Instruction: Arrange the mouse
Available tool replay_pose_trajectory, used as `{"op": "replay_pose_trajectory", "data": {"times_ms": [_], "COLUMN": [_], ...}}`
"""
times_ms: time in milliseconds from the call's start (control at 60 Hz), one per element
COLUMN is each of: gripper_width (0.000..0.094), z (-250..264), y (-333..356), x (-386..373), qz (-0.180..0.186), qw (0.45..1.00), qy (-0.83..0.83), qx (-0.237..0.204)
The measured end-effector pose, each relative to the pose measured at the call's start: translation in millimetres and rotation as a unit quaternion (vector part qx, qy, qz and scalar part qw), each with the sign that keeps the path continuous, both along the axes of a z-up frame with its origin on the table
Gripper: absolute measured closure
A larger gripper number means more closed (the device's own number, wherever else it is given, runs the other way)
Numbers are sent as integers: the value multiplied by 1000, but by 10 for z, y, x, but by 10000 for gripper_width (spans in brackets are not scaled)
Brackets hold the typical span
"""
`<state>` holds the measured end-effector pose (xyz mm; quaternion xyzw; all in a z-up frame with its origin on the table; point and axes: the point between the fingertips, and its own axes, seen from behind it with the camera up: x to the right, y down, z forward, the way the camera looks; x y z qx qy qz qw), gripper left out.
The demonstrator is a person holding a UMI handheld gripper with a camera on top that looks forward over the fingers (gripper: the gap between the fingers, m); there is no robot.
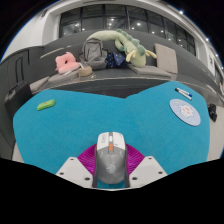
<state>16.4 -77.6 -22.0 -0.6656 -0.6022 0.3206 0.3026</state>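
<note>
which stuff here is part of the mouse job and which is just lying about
Job:
mouse, between the gripper fingers, which press on its sides
teal mat

Lying about:
green item
round white disc
plush toys
grey backpack
pink object

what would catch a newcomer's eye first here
The grey mouse comes first: it sits between the gripper fingers, whose pink pads flank it, though contact is unclear. It rests on a bright teal mat, with a small green object far left and a round white disc far right.
</note>
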Motion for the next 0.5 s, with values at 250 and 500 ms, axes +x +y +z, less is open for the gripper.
{"op": "replay_pose_trajectory", "data": {"times_ms": [250,500], "gripper_width": [591,587], "z": [988,1997], "y": [319,2023], "x": [-61,-711], "qz": [33,-43], "qw": [996,985], "qy": [78,159], "qx": [15,50]}}
